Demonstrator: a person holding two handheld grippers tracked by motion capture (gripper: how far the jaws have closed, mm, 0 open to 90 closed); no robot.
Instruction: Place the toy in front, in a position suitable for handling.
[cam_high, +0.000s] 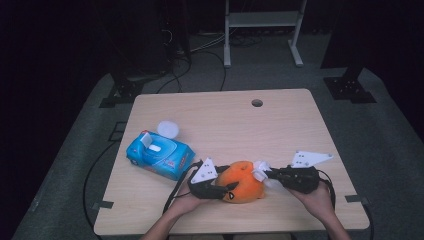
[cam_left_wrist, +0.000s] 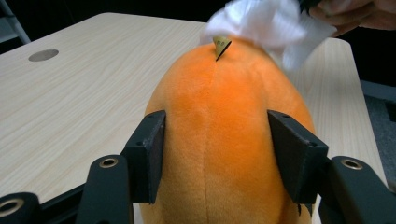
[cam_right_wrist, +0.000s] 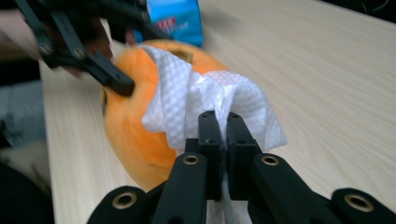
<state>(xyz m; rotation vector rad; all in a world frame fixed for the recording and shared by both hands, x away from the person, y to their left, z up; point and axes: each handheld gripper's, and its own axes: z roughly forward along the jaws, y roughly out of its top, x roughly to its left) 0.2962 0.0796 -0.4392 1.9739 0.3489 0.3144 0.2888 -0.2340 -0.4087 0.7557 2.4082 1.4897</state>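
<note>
Scene: a person at a wooden table (cam_high: 300, 130) works two hand-held grippers on an orange plush toy (cam_high: 242, 181), which lies near the table's front edge, about midway along it.
Left gripper: the left gripper (cam_left_wrist: 212, 156) clamps the toy across its body, one black jaw pressed into each flank, pinning it to the table.
Right gripper: the right gripper (cam_right_wrist: 223, 135) has its jaws pinched tight on a white wipe (cam_right_wrist: 210, 100), whose loose folds drape over the toy's upper end and touch it.
Step in hand: by the look of it, wiping the toy clean, one tool steadying while the other rubs.
Wipe pack: a blue pack of wipes (cam_high: 159, 154) sits toward the table's left edge, just beside the left gripper, its flap lifted.
Other item: a small white round object (cam_high: 168, 128) lies behind the pack; what it is cannot be told.
Next move: likely a stroke of the wipe along the plush. That calls for a firm hold on the toy, and light pressure so the thin sheet does not slip from the jaws or bunch up.
</note>
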